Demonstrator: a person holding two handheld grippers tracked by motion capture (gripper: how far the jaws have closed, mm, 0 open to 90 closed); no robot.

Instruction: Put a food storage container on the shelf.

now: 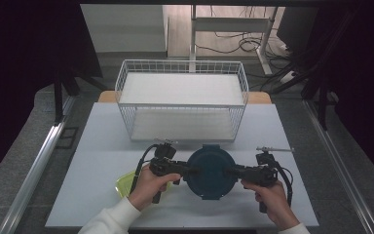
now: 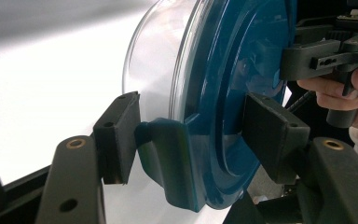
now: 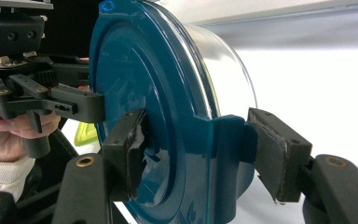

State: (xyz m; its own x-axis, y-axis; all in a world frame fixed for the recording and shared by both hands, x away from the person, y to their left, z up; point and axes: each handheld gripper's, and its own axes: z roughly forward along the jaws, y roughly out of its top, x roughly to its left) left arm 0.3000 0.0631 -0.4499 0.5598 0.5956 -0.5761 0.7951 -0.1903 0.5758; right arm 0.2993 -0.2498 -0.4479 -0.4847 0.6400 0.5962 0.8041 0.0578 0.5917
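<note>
Both hands are on it: the round container, clear body under a dark teal lid, sits low over the near middle of the white bench, just in front of the wire basket. The left hand-held gripper has its jaws partly spread, clamped across the lid's rim at a side latch tab, 1 pad on the tab's outer face, the other on the lid top. The right hand-held gripper mirrors that on the opposite tab, jaws at a similar spread.

My read: this is rigid plastic, empty as far as the clear wall shows, so likely light. The glossy lid looks slippery. Those 2 tabs are the sensible holds, as they give the pads flat faces. The risk is a latch flexing open under the squeeze, so even pressure from both sides matters. A yellow-green item lies by the left hand.
</note>
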